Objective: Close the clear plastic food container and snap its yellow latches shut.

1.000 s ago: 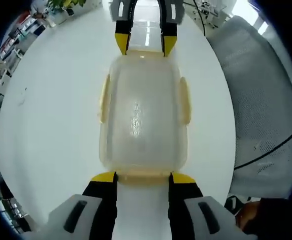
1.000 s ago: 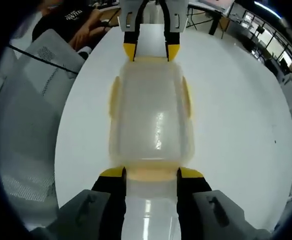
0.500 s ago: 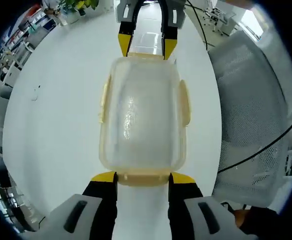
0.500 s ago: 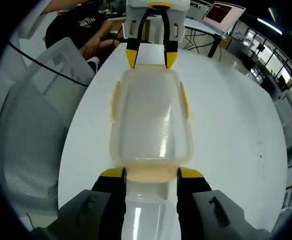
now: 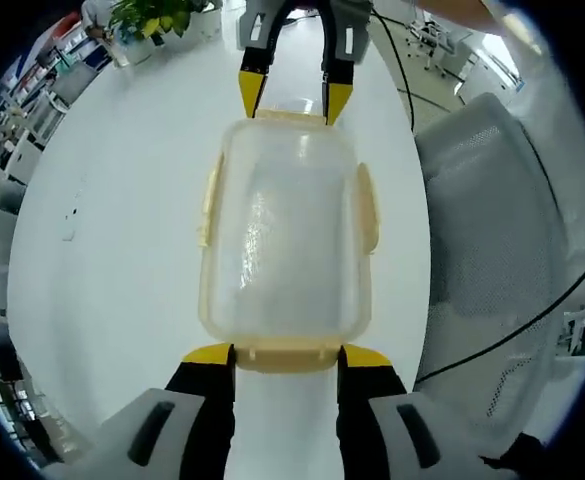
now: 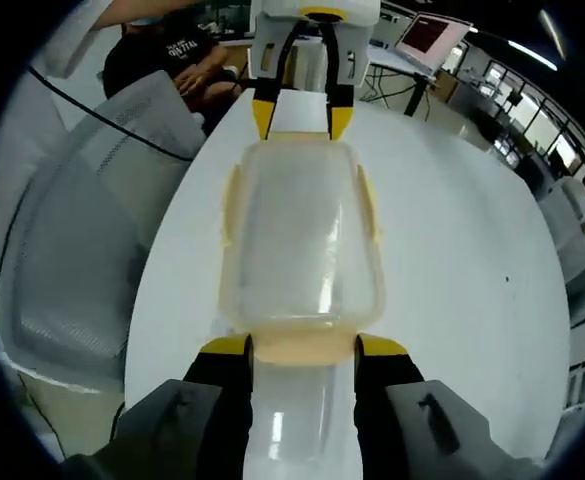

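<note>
One clear plastic food container (image 5: pixel 285 235) lies on one white tabletop (image 5: pixel 112 230), showing four yellow latches (image 5: pixel 368 208), one on each side. Two hand-held grippers appear: the left hand-held gripper (image 5: pixel 285 355) at frame bottom, the right hand-held gripper (image 5: pixel 294 98) at top centre. One mesh chair (image 5: pixel 492 230) stands at right, one potted plant (image 5: pixel 152 14) at upper left.

A white table (image 5: pixel 122 200) runs wide under both views. A grey mesh chair (image 5: pixel 492 230) stands just beside its edge, a black cable (image 5: pixel 532 310) draped across it. A green plant (image 5: pixel 152 15) sits at the table's far end. Beyond the table, a laptop (image 6: pixel 427 35) stands open and a person in a black shirt (image 6: pixel 167 60) sits.
</note>
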